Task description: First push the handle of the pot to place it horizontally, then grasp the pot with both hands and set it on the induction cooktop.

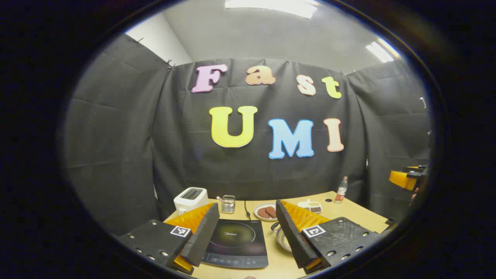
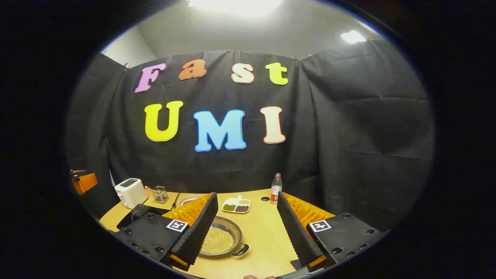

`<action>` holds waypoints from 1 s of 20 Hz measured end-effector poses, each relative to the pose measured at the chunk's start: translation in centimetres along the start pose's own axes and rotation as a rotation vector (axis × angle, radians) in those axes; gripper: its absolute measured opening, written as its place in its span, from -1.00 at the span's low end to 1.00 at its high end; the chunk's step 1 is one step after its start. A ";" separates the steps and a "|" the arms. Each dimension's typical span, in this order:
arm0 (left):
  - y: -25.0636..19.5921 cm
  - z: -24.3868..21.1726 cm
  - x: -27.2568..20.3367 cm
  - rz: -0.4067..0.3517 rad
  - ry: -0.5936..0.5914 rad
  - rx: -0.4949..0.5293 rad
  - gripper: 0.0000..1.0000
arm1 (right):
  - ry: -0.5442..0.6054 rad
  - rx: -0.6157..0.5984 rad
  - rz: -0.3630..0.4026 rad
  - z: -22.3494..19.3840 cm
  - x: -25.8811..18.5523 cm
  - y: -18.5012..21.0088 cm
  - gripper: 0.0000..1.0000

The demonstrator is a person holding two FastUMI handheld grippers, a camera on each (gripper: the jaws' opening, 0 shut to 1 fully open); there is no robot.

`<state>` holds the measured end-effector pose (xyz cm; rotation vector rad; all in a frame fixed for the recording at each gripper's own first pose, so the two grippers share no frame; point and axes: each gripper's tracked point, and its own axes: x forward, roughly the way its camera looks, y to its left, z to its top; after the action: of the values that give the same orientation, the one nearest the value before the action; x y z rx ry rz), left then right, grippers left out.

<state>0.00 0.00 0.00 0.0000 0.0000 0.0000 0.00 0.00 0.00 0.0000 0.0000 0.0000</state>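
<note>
A shallow metal pot (image 2: 221, 240) holding yellowish grains sits on the wooden table (image 2: 263, 236), with a dark loop handle (image 2: 241, 251) at its near right side. In the left gripper view part of the pot (image 1: 283, 238) peeks out beside the black induction cooktop (image 1: 236, 242). The cooktop (image 2: 137, 215) lies left of the pot. My left gripper (image 1: 247, 206) is open, raised over the cooktop with nothing between its fingers. My right gripper (image 2: 247, 197) is open too, hovering above the table just right of the pot.
Along the back stand a white toaster (image 1: 190, 198), a wire utensil basket (image 1: 228, 204), a plate of cookies (image 1: 266, 212), a divided bean tray (image 2: 236, 205) and a bottle (image 2: 275, 189). The black cloth wall encloses the table.
</note>
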 end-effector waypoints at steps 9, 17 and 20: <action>0.3 -1.3 -0.6 -0.007 0.031 -0.028 0.73 | 0.004 -0.032 0.040 -0.1 -0.8 1.7 0.93; 0.5 -1.9 -1.2 -0.009 0.035 -0.020 0.73 | 0.020 -0.042 0.049 -0.5 -1.5 1.8 0.93; 0.6 -2.3 -0.9 -0.008 0.040 -0.017 0.73 | 0.026 -0.056 0.061 -0.6 -1.5 2.2 0.93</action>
<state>-0.92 0.59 -2.27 -0.0169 0.0403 -0.0075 -1.46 2.24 -0.57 -0.0558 0.0255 0.0611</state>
